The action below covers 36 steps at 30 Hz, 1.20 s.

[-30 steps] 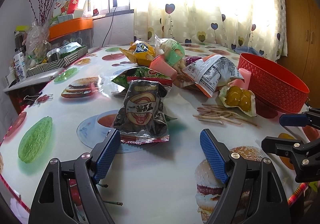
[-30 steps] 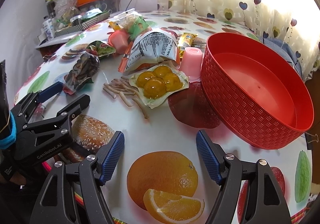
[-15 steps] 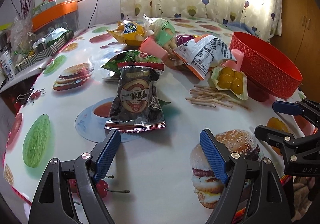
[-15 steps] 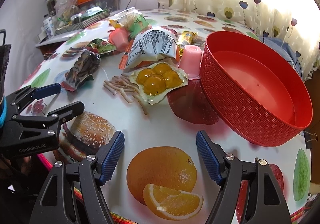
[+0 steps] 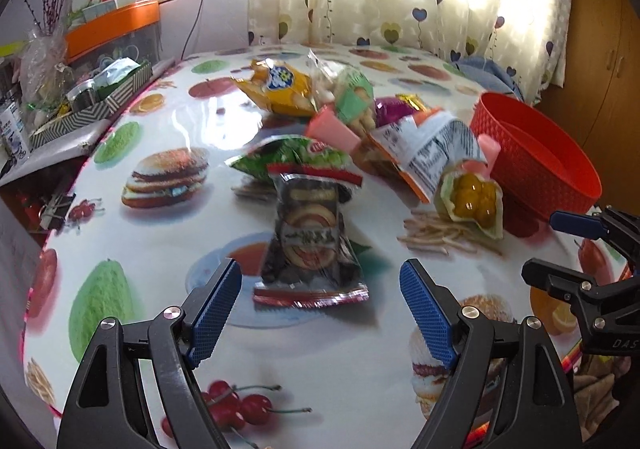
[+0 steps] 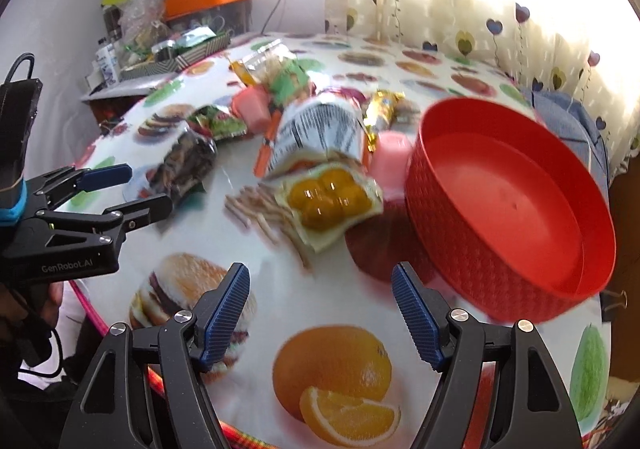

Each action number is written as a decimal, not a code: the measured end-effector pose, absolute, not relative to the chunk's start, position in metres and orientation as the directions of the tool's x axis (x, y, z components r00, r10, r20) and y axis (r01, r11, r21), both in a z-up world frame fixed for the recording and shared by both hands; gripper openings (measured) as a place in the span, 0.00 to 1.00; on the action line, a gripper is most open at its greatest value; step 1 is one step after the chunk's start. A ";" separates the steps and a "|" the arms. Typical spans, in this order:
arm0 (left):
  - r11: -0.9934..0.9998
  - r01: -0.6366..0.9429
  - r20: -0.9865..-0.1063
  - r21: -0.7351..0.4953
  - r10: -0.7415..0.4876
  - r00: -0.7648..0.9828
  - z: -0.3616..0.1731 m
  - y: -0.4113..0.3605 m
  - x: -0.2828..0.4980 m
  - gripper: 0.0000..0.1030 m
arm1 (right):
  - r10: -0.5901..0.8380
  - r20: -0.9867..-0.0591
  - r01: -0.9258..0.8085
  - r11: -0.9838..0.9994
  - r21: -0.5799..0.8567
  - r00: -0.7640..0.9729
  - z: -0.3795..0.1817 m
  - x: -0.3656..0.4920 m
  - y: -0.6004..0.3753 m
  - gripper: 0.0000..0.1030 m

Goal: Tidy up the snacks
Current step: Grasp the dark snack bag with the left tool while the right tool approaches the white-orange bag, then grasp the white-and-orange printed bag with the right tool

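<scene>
Snacks lie in a loose heap on the table (image 5: 160,349), whose cloth is printed with burgers and fruit. At the heap's right edge stands the red basket (image 6: 520,209), with nothing inside it. The white pack (image 5: 432,149) leans in the middle of the heap, with the yellow bag (image 5: 280,89) behind it and the green bag (image 5: 292,159) in front. Nearest lies the dark pack (image 5: 310,245), flat on the cloth, just ahead of the left gripper (image 5: 320,309), whose jaws stand wide with nothing between them. The yolk pack (image 6: 332,197) touches a pink cup (image 6: 390,157) beside the basket. The right gripper (image 6: 320,313) hangs wide too, above the printed orange.
</scene>
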<state>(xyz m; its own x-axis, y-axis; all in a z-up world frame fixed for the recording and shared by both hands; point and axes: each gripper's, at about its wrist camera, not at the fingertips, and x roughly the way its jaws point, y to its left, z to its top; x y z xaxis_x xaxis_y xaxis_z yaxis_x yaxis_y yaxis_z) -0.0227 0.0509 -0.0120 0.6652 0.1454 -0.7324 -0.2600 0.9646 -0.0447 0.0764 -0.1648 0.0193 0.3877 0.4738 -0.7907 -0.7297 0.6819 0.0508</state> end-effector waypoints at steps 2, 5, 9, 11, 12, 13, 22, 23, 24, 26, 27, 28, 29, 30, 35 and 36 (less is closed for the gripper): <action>0.964 -0.262 -0.726 -0.050 0.145 0.672 -0.009 0.058 -0.019 0.79 | 0.483 -0.788 -0.738 0.673 0.056 0.381 0.022 0.078 -0.158 0.72; 0.961 -0.271 -0.728 -0.057 0.146 0.669 -0.010 0.065 -0.012 0.79 | 0.489 -0.784 -0.744 0.666 0.053 0.382 0.024 0.081 -0.150 0.72; 0.961 -0.268 -0.726 -0.075 0.132 0.675 -0.013 0.071 -0.001 0.79 | 0.489 -0.786 -0.743 0.667 0.059 0.378 0.024 0.085 -0.143 0.72; 0.960 -0.272 -0.727 -0.070 0.137 0.673 -0.014 0.072 0.004 0.79 | 0.486 -0.787 -0.736 0.674 0.061 0.379 0.023 0.087 -0.143 0.72; 0.959 -0.274 -0.729 -0.067 0.141 0.670 -0.015 0.071 0.006 0.78 | 0.486 -0.788 -0.733 0.677 0.064 0.380 0.023 0.088 -0.143 0.71; 0.960 -0.270 -0.731 -0.069 0.135 0.669 -0.016 0.071 0.008 0.73 | 0.485 -0.788 -0.729 0.682 0.068 0.380 0.023 0.090 -0.143 0.71; 0.969 -0.230 -0.752 -0.095 0.082 0.654 -0.028 0.068 0.023 0.37 | 0.489 -0.784 -0.713 0.696 0.086 0.384 0.024 0.097 -0.144 0.67; 0.968 -0.231 -0.750 -0.096 0.082 0.657 -0.028 0.067 0.023 0.37 | 0.491 -0.783 -0.713 0.696 0.088 0.383 0.025 0.098 -0.144 0.67; 0.968 -0.231 -0.749 -0.097 0.082 0.657 -0.028 0.067 0.023 0.37 | 0.495 -0.781 -0.713 0.695 0.091 0.382 0.025 0.099 -0.143 0.66; 0.967 -0.232 -0.748 -0.104 0.078 0.660 -0.028 0.067 0.022 0.36 | 0.499 -0.778 -0.714 0.694 0.095 0.381 0.027 0.102 -0.141 0.66; 0.967 -0.232 -0.747 -0.108 0.075 0.661 -0.028 0.067 0.022 0.36 | 0.501 -0.777 -0.715 0.692 0.096 0.380 0.027 0.103 -0.139 0.66; 0.966 -0.234 -0.747 -0.112 0.073 0.661 -0.028 0.069 0.022 0.36 | 0.503 -0.776 -0.717 0.690 0.097 0.379 0.027 0.105 -0.138 0.65; 0.965 -0.237 -0.747 -0.117 0.072 0.661 -0.028 0.070 0.021 0.36 | 0.505 -0.775 -0.720 0.688 0.096 0.380 0.028 0.106 -0.136 0.65; 0.964 -0.240 -0.746 -0.117 0.074 0.661 -0.027 0.071 0.019 0.36 | 0.504 -0.775 -0.721 0.687 0.093 0.380 0.028 0.107 -0.134 0.64; 0.955 -0.260 -0.741 -0.141 0.072 0.667 -0.025 0.079 0.011 0.36 | 0.505 -0.775 -0.724 0.684 0.089 0.381 0.030 0.115 -0.127 0.61; 0.953 -0.265 -0.741 -0.147 0.071 0.668 -0.025 0.081 0.009 0.36 | 0.506 -0.772 -0.726 0.683 0.086 0.385 0.032 0.117 -0.126 0.61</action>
<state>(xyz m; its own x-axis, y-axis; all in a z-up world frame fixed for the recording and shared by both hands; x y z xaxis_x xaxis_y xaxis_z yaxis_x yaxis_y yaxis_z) 0.0095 0.0810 -0.0251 0.6677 0.0710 -0.7411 -0.2650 0.9529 -0.1474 0.1171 -0.1258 0.0316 0.3851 0.5061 -0.7717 -0.7257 0.6827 0.0856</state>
